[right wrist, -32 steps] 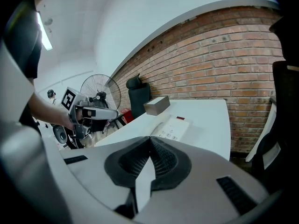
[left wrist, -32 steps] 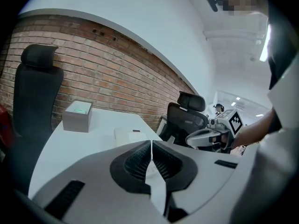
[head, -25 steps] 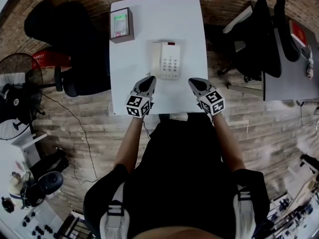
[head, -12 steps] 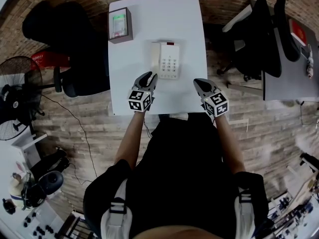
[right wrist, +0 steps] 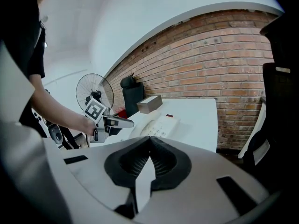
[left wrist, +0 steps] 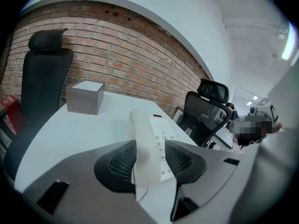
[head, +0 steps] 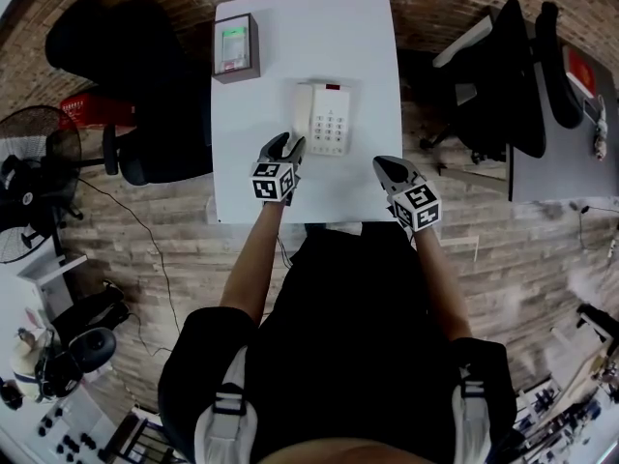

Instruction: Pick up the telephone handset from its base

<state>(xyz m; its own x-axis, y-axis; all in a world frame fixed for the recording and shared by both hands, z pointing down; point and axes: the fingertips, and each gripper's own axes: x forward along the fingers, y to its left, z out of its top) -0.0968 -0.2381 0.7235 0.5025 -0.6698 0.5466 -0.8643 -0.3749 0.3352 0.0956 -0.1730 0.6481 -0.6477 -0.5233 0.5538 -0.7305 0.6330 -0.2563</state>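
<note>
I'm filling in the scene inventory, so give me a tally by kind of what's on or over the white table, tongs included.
telephone, handset on its base: 1
grey box: 1
tongs: 2 (left tongs, jaws just opening, handset in the gap between them, not pressed; right tongs, jaws together)
Total: 4

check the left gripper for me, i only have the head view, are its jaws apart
observer: Yes. In the left gripper view the left gripper has its jaws apart; they have just been opening.
operator: anything between them
observer: The near end of the white handset, lying on its base, stands in the gap; the pads do not press on it.
operator: and the right one
observer: The right gripper has its jaws together, with nothing between them.
</note>
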